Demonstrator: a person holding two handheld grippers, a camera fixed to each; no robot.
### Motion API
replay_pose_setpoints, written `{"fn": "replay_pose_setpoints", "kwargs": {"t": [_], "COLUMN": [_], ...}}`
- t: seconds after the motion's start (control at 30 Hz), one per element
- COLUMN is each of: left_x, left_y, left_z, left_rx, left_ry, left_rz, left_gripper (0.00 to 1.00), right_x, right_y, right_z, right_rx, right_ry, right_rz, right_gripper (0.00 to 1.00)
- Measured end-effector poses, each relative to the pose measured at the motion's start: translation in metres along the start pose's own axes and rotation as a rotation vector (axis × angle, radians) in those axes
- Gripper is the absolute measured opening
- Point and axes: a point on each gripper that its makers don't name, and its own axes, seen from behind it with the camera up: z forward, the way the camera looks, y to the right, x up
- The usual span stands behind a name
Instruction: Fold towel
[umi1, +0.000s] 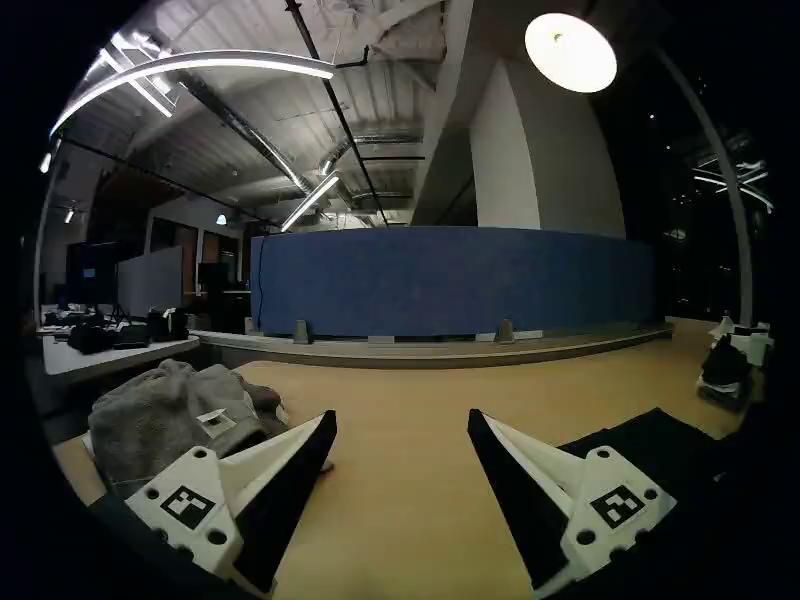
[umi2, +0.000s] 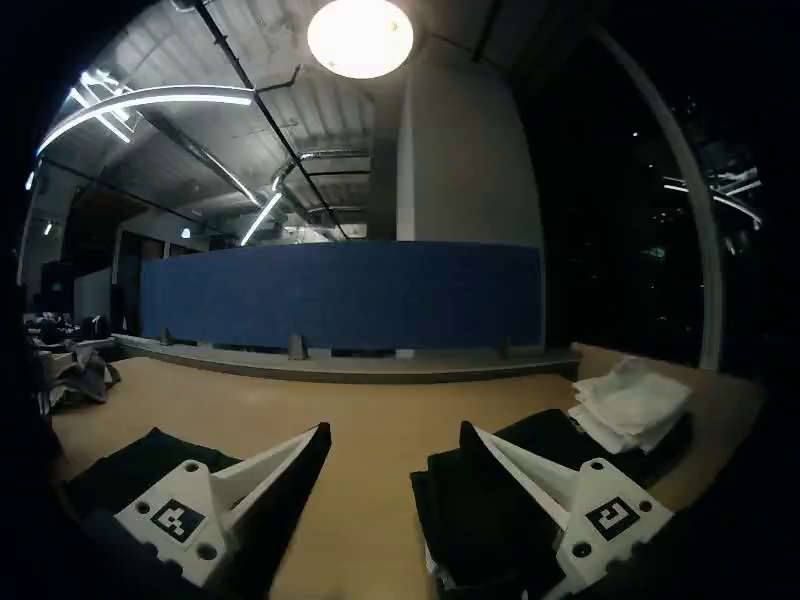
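Over on the light wooden surface (umi1: 560, 380), a crumpled grey terry towel (umi1: 165, 415) is lying just beside the left gripper (umi1: 400, 418). The right gripper (umi2: 393, 430) is hovering too, both sets of jaws apart, empty. Best bet is pinching two corners, not the bunched middle.

A pale wooden table (umi1: 420, 470) runs up to a blue partition (umi1: 450, 280) standing along its far edge. Well short of the partition, towards its left end, lies a crumpled grey towel (umi1: 170, 420); towards its right end lie black cloths (umi2: 535, 428), with folded white towels (umi2: 635, 400) just beside them.
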Motion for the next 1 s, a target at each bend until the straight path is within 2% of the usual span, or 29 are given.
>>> {"fn": "replay_pose_setpoints", "kwargs": {"t": [0.1, 0.2, 0.4, 0.57, 0.7, 0.8, 1.0], "left_x": [0.0, 0.016, 0.074, 0.128, 0.161, 0.178, 0.19], "left_y": [0.002, 0.001, 0.003, 0.009, 0.014, 0.021, 0.025], "left_z": [0.0, -0.001, -0.006, -0.01, -0.013, -0.016, -0.015], "left_rx": [-0.007, -0.01, -0.01, -0.028, -0.037, -0.046, -0.061], "left_ry": [-0.015, -0.012, 0.001, 0.002, -0.004, -0.012, -0.028], "left_rz": [0.014, 0.022, 0.003, 0.021, 0.023, 0.018, 0.017], "left_gripper": [0.97, 0.97, 0.98, 0.98, 0.97, 0.98, 0.98], "right_x": [0.008, 0.027, 0.072, 0.119, 0.146, 0.161, 0.179], "right_y": [0.003, 0.008, 0.011, 0.007, 0.007, 0.01, 0.012], "right_z": [-0.001, -0.004, -0.009, -0.017, -0.022, -0.025, -0.03], "right_rx": [-0.003, -0.026, -0.033, -0.015, -0.01, -0.017, -0.014], "right_ry": [0.012, 0.025, -0.009, -0.018, -0.038, -0.051, -0.039], "right_rz": [-0.017, -0.038, -0.039, -0.046, -0.043, -0.038, -0.032], "right_gripper": [1.0, 1.0, 1.0, 1.0, 1.0, 1.0, 1.0]}}
